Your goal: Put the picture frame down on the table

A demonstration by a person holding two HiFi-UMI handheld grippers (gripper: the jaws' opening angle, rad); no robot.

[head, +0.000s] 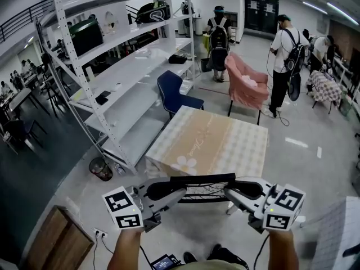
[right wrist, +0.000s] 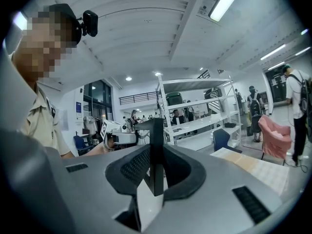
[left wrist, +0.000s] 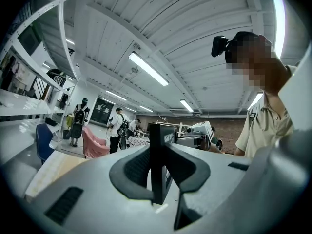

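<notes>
The picture frame point(head: 202, 179) is a thin black-edged frame held up between both grippers, just in front of the near edge of the table point(head: 225, 145) with its pale checked cloth. My left gripper point(head: 164, 191) is shut on the frame's left end, and my right gripper point(head: 246, 189) is shut on its right end. In the left gripper view the frame's edge point(left wrist: 157, 165) stands as a dark upright bar pinched between the black pads point(left wrist: 131, 167). The right gripper view shows the same: the frame point(right wrist: 156, 155) is clamped between the pads point(right wrist: 134, 167).
A tall white shelf rack point(head: 121, 89) stands left of the table, with a blue chair point(head: 174, 91) at the table's far side. A pink-covered chair point(head: 246, 86) and several people with backpacks point(head: 284, 61) are beyond. A wooden box point(head: 56, 241) lies at lower left, and a round bin point(head: 101, 169) stands by the rack.
</notes>
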